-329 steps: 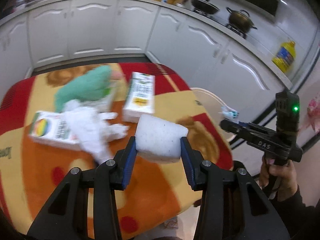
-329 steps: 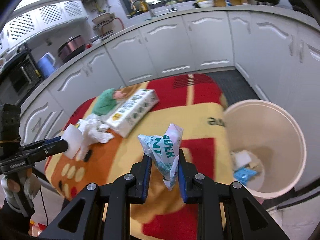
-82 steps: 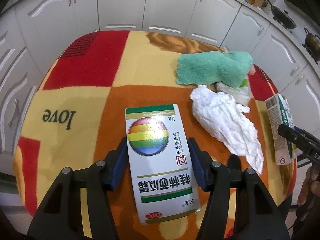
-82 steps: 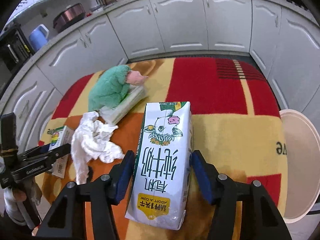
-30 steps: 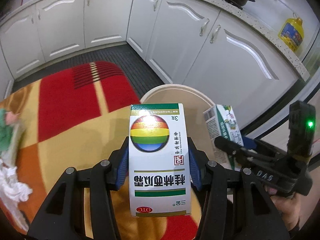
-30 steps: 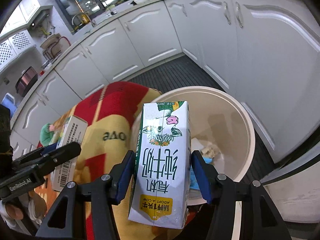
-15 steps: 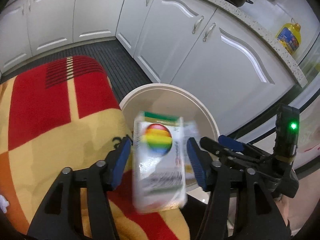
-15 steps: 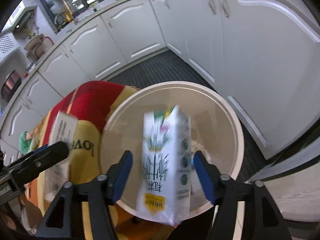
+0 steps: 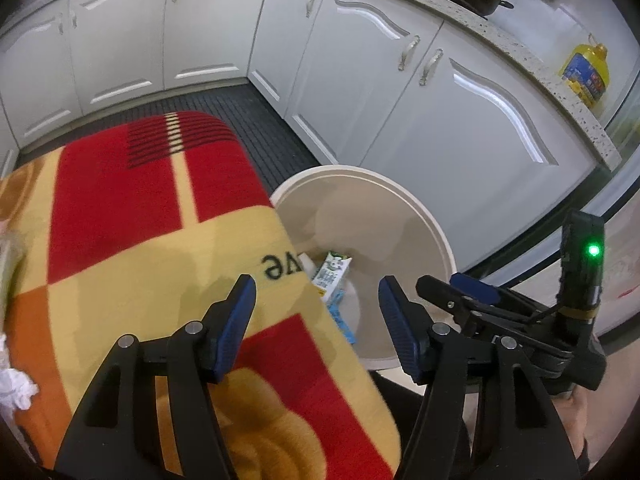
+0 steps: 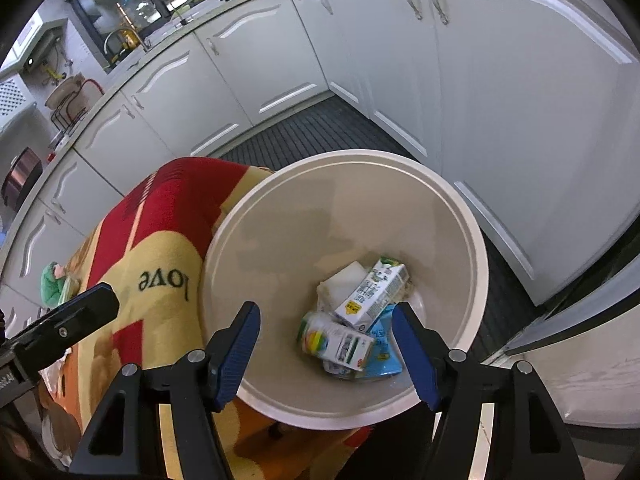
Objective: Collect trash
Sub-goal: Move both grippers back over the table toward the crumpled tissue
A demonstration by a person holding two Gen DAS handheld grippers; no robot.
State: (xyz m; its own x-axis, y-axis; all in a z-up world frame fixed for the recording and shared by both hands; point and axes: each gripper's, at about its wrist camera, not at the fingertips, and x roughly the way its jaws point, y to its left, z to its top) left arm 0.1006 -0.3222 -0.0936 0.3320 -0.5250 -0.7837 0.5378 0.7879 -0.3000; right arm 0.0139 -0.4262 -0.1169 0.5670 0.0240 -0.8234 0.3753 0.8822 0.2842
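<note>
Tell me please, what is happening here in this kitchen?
A person is collecting trash with two handheld tongs. Both the left tongs and the right tongs hang open and empty over the bin. A milk carton and a medicine box lie in the bin on other scraps. On the table, a crumpled tissue and a green cloth are yet to be collected.

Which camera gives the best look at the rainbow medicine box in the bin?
The right wrist view: it looks straight down into the bin, showing the rainbow medicine box beside the milk carton. In the left wrist view the blanket-covered table hides that box; only the carton shows.
</note>
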